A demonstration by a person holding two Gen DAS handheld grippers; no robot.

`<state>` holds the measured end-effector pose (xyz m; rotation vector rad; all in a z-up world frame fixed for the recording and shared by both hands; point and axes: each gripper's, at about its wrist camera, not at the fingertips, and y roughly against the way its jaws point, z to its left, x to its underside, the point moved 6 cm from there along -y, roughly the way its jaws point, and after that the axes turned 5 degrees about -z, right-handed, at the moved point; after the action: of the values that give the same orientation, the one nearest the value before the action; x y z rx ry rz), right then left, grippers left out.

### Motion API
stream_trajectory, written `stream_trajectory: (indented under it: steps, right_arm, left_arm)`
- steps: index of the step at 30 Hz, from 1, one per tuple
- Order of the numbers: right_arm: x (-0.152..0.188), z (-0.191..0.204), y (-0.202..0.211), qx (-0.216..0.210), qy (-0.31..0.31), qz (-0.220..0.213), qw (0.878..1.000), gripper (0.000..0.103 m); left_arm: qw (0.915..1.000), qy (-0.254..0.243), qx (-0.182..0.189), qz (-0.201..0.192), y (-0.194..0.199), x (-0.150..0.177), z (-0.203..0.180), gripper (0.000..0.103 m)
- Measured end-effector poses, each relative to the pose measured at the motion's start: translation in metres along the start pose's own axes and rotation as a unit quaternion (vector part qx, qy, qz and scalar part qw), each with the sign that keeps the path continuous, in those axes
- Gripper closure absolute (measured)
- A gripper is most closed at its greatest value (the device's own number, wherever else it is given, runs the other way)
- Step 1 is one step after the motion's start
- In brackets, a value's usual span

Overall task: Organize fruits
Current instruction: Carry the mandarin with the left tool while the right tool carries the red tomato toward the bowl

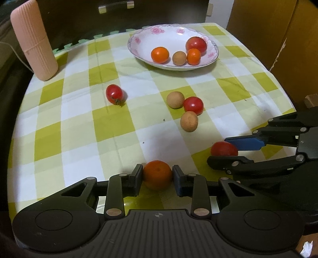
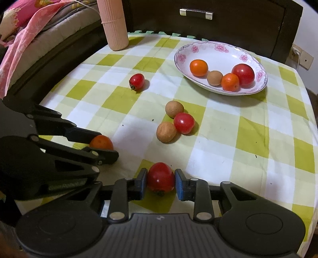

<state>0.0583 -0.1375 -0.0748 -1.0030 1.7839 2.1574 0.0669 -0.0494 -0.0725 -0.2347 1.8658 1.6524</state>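
Note:
My left gripper (image 1: 157, 176) is shut on an orange tangerine (image 1: 157, 174) near the front edge of the checked cloth. My right gripper (image 2: 161, 179) is shut on a red tomato (image 2: 160, 176); the left wrist view shows that tomato (image 1: 223, 148) between the right gripper's fingers at the right. A white flowered plate (image 1: 143, 37) at the back holds two tangerines, a brown round fruit and a big tomato (image 1: 196, 44). Loose on the cloth lie a small tomato (image 1: 114, 93), two brown fruits (image 1: 175, 99) (image 1: 189, 121) and another tomato (image 1: 193, 105).
A tall pink ribbed cylinder (image 1: 32, 39) stands at the back left corner of the table (image 1: 79, 123). Dark furniture with a metal handle (image 2: 195, 12) is behind the table. Bedding (image 2: 29, 21) lies at the left, and a brown cabinet (image 1: 278, 29) at the right.

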Motion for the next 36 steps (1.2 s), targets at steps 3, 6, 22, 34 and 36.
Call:
stream_trajectory:
  steps: [3, 6, 22, 34, 36]
  right_arm:
    - [-0.002, 0.0, 0.002, 0.0, -0.001, -0.004, 1.0, 0.074]
    - [-0.004, -0.001, 0.003, 0.001, -0.004, -0.006, 1.0, 0.075]
    - [-0.011, -0.009, 0.005, 0.006, -0.023, -0.012, 1.0, 0.075]
    - [-0.017, -0.019, 0.007, 0.011, -0.046, -0.02, 0.999, 0.075]
    - [-0.017, -0.019, 0.006, 0.013, -0.047, -0.021, 0.999, 0.075]
  left_arm:
    - [1.0, -0.001, -0.003, -0.004, 0.001, -0.003, -0.001, 0.064]
    - [1.0, 0.001, -0.002, -0.007, 0.002, -0.005, -0.001, 0.064]
    - [0.9998, 0.005, -0.004, -0.017, 0.002, -0.014, -0.001, 0.064]
    - [0.9997, 0.008, -0.001, -0.022, 0.001, -0.018, -0.002, 0.064]
    - [0.9997, 0.01, -0.001, -0.022, 0.001, -0.018, -0.001, 0.064]
